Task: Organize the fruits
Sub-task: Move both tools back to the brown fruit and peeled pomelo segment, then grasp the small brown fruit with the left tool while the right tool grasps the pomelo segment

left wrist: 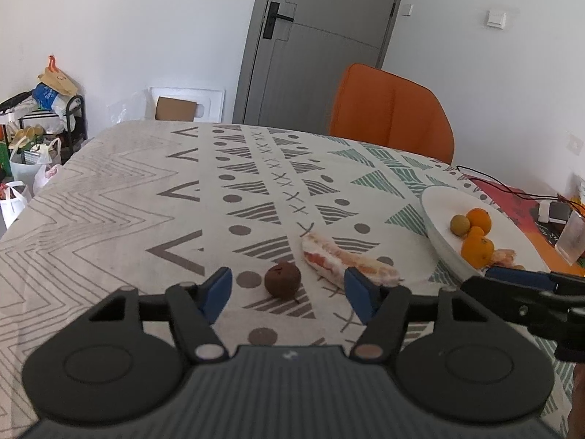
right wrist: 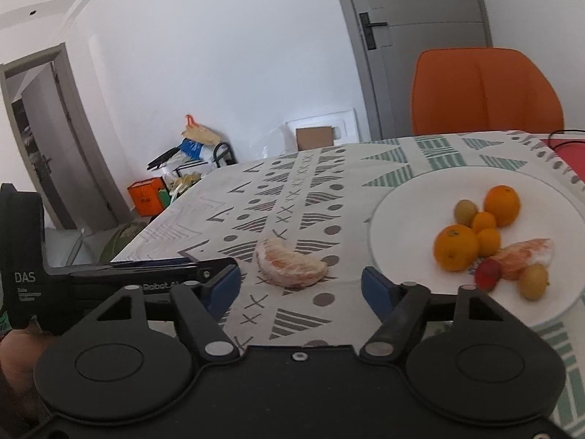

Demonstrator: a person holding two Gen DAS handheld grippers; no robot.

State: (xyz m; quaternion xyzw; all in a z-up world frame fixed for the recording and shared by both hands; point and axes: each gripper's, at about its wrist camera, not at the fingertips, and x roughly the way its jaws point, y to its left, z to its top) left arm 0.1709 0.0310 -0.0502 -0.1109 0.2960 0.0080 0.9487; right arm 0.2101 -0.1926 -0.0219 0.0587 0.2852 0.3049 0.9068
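A small brown round fruit (left wrist: 282,279) lies on the patterned tablecloth between the open fingers of my left gripper (left wrist: 287,292). A peeled pomelo wedge (left wrist: 347,259) lies just beyond, right of it; it also shows in the right wrist view (right wrist: 290,264), ahead of my open, empty right gripper (right wrist: 301,287). A white plate (right wrist: 402,219) at the right holds several oranges (right wrist: 456,247), small yellow-green fruits (right wrist: 465,211), a red fruit (right wrist: 488,273) and another pomelo wedge (right wrist: 526,256). The plate also shows in the left wrist view (left wrist: 435,205). The right gripper (left wrist: 526,292) appears there at the right edge.
An orange chair (left wrist: 391,109) stands behind the table's far edge. Black cables (left wrist: 490,183) and small boxes (left wrist: 555,212) lie at the far right on a red mat. Bags and clutter (left wrist: 33,139) sit on the floor to the left. A grey door (left wrist: 314,36) is behind.
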